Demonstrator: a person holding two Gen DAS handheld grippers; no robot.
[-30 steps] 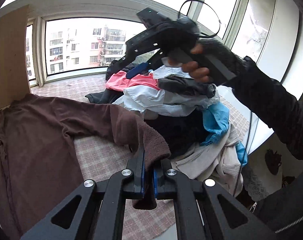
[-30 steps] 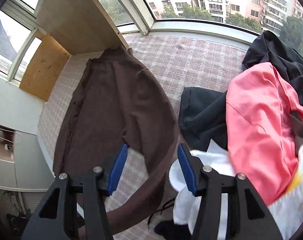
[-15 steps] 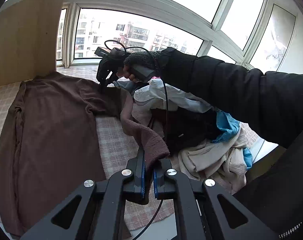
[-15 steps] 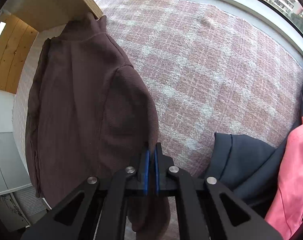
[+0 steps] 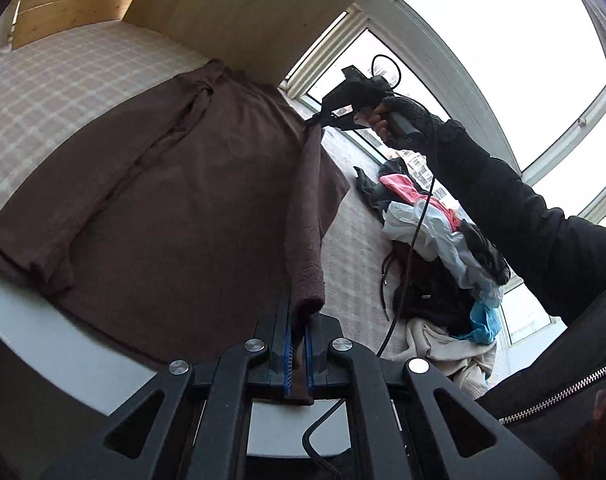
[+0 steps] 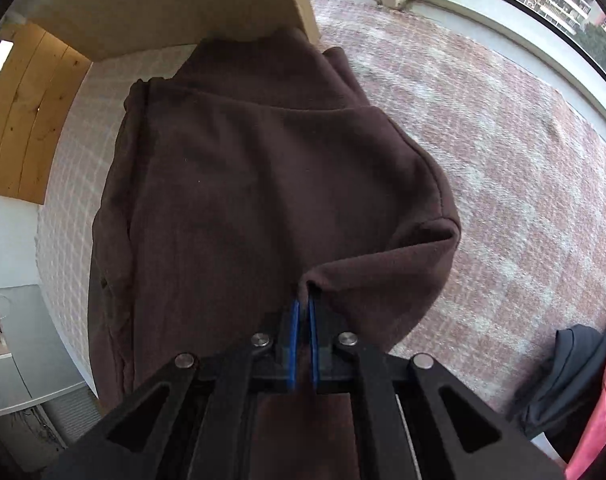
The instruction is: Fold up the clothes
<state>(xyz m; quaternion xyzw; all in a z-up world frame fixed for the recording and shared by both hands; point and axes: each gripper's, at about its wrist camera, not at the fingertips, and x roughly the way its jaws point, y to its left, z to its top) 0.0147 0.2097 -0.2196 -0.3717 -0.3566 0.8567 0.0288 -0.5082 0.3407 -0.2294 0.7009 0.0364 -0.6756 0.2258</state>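
Left tool (image 5: 298, 344): nearest the camera, its blue-padded fingers pressed together on the cuff end of the brown sweater's sleeve (image 5: 305, 248), which runs taut from here up toward the other tool.

Right tool (image 5: 317, 120): farther along the same sleeve, pinching the fabric near the shoulder; in its own view (image 6: 303, 320) the fingers are squeezed onto a raised fold of brown cloth, with no gap showing between the pads.

Brown sweater (image 5: 175, 208): lies mostly flat on the desk, neck end toward the wooden panel, hem end near the desk's front edge. The far side looks already doubled over along its length, judging by the layered ridge there; the near sleeve is lifted clear of the body.

Fabric: thick, fleecy, dark brown, soft enough to sag between the two grips; a rounded bulge shows at the shoulder in the right wrist view.

Desk (image 5: 63, 80): covered in a pale checked cloth.

Progress: one garment in hand, and its fold looks only partly made; the sleeve probably has yet to be laid across the body, with cross folds to follow.

Clothes pile (image 5: 435, 248): beyond and to the right, a heap of pink, white, black, blue and cream pieces, all unfolded, so most of the task remains.

Wooden panel (image 5: 243, 8): at the far end.
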